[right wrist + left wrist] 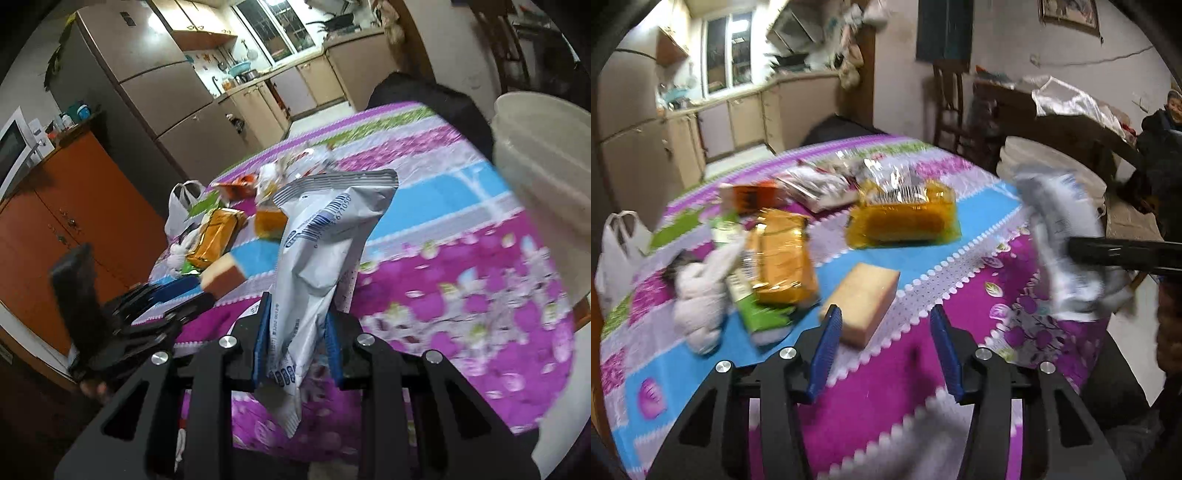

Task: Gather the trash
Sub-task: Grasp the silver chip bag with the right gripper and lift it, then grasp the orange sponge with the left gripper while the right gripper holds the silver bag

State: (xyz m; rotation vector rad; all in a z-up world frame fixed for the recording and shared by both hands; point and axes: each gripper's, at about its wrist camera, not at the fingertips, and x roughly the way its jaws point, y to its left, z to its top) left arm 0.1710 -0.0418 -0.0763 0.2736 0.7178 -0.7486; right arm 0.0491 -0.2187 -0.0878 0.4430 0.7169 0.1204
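Observation:
My right gripper (297, 332) is shut on a silver-white snack wrapper (321, 243) and holds it above the table; the wrapper also shows in the left wrist view (1060, 236), lifted at the right. My left gripper (884, 350) is open and empty, low over the flowered tablecloth (879, 398), just short of a tan sponge block (864, 299). Farther on lie orange packets (783, 258) (905, 218), a green wrapper (753, 306), crumpled white tissue (701, 302) and foil wrappers (820, 188). A white bucket (546, 162) stands at the table's right.
A white plastic bag (617, 251) hangs at the table's left edge. An orange cabinet (74, 210) and a fridge (147, 85) stand left of the table. A dark chair (949, 107) and a cluttered sideboard (1052, 110) lie beyond the table. The bucket also shows in the left wrist view (1049, 166).

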